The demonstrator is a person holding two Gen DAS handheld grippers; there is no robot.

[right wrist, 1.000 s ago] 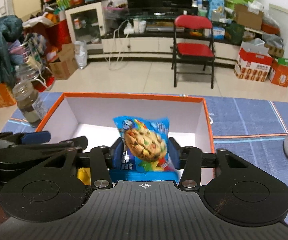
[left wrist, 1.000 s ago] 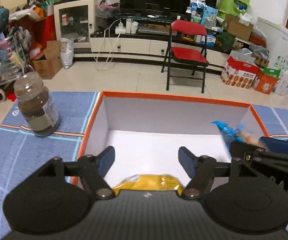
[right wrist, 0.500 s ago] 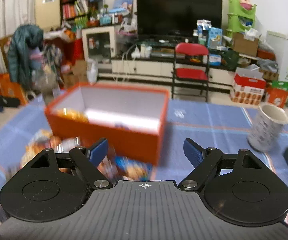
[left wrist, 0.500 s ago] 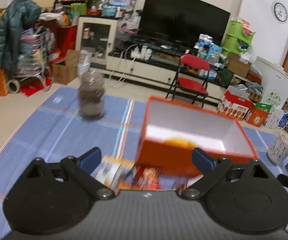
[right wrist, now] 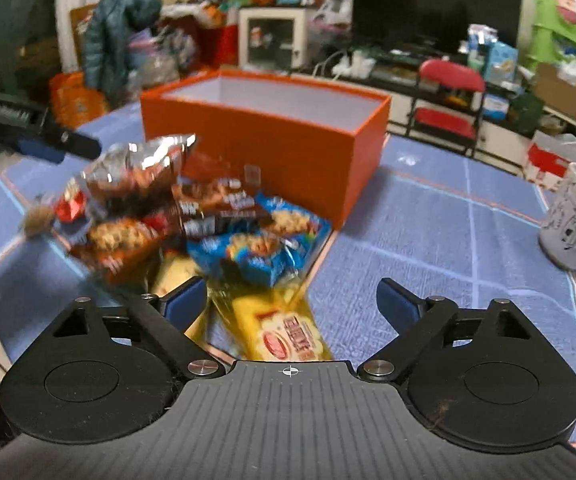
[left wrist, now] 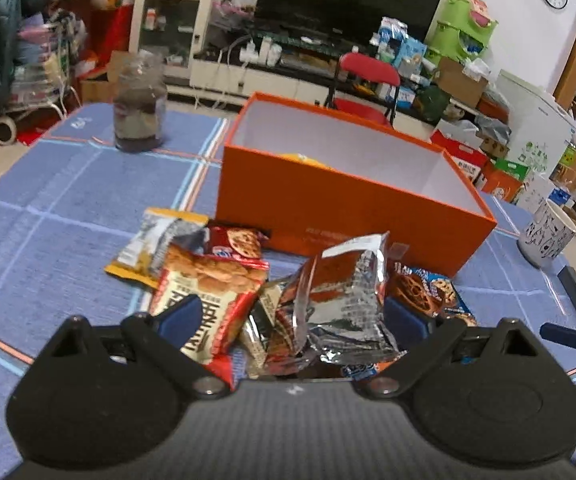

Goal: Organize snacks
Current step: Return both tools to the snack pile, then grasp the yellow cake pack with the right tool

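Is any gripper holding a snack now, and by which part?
Nothing is held. The left gripper and the right gripper are both open above the snack pile, their pads pressing on no packet; the right jaws have just been opening.

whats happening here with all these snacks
A person with a handheld gripper in each hand is sorting snack packets into the orange box. Both the left gripper and the right gripper are open and empty; the right one's jaws have just been opening. They hover over the pile of packets in front of the box. One yellow packet lies inside.
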